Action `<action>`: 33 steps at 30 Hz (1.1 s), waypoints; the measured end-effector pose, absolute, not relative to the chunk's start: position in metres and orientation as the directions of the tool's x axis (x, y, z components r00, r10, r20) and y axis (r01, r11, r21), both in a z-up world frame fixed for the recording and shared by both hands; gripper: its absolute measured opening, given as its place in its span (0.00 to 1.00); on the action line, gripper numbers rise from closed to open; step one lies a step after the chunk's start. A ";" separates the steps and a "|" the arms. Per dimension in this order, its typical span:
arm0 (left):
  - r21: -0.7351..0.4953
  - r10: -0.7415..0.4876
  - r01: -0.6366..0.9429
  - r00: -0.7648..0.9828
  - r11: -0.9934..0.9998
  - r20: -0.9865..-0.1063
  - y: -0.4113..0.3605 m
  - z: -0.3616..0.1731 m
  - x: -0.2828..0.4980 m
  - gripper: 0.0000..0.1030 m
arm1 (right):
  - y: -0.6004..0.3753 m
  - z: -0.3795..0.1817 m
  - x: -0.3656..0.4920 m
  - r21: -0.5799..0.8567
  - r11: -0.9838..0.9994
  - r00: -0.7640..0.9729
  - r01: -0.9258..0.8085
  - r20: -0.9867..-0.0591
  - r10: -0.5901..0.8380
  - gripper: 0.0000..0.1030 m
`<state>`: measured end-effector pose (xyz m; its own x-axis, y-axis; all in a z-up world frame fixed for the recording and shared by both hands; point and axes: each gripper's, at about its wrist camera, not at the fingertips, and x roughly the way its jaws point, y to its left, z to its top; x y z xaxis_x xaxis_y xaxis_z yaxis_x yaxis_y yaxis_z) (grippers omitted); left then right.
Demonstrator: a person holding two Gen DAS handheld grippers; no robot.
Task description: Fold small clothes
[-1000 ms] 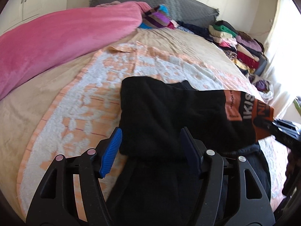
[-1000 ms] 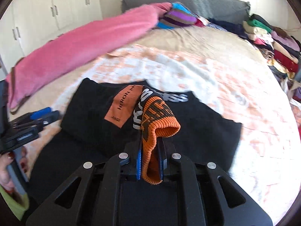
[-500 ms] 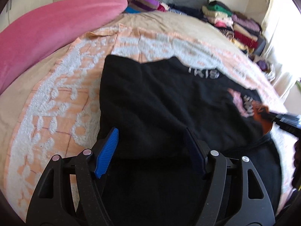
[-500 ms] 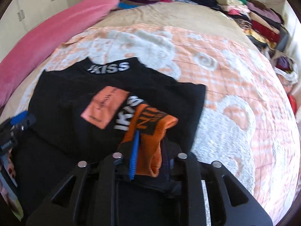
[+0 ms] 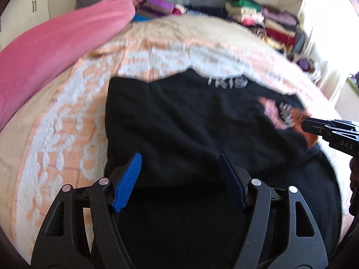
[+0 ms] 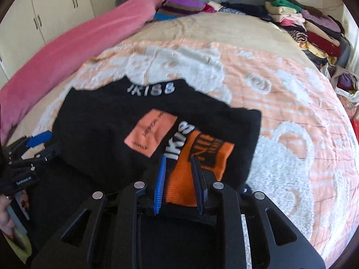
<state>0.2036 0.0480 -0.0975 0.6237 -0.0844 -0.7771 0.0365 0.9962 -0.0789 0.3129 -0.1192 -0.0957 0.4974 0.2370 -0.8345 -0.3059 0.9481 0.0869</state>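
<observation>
One black garment [image 6: 107, 132] with orange patch, folded over

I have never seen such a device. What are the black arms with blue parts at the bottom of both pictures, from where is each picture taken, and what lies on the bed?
No robot is here. A person holds a hand tool in each hand: a two-finger gripper with a camera on it that looks forward along the fingers. So each picture shows its own gripper at the bottom edge.

The left gripper stands wide open over the near edge of a black garment, gripping nothing. The right gripper has the garment's orange cuff between its blue pads; they stand slightly apart, and I cannot tell whether they press on it.

The garment lies partly folded on an orange-and-white bedspread. Behind are a pink blanket and stacks of folded clothes. Each picture also shows the other gripper at its side edge.
</observation>
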 end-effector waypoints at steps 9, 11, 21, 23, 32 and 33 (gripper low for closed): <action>-0.072 -0.081 0.039 0.602 0.997 -0.794 0.048 -0.108 0.204 0.62 | -0.115 -0.116 0.315 0.076 0.961 0.478 -0.266 -0.855 0.200 0.30; -0.076 -0.082 0.036 0.603 0.996 -0.794 0.048 -0.108 0.204 0.62 | -0.119 -0.114 0.313 0.110 0.963 0.475 -0.244 -0.852 0.218 0.32; -0.073 -0.078 0.033 0.602 0.997 -0.794 0.049 -0.096 0.199 0.66 | -0.126 -0.081 0.286 0.134 0.961 0.556 -0.242 -0.792 0.250 0.68; -0.076 -0.077 0.028 0.607 0.997 -0.791 0.050 -0.091 0.197 0.73 | -0.127 -0.074 0.279 0.124 0.961 0.571 -0.248 -0.783 0.249 0.80; -0.056 -0.048 0.007 0.636 0.998 -0.771 0.057 -0.067 0.189 0.86 | -0.132 -0.059 0.264 0.133 0.963 0.602 -0.235 -0.758 0.252 0.96; -0.053 -0.043 0.004 0.640 0.999 -0.767 0.057 -0.065 0.188 0.88 | -0.131 -0.058 0.263 0.135 0.963 0.607 -0.235 -0.753 0.254 0.96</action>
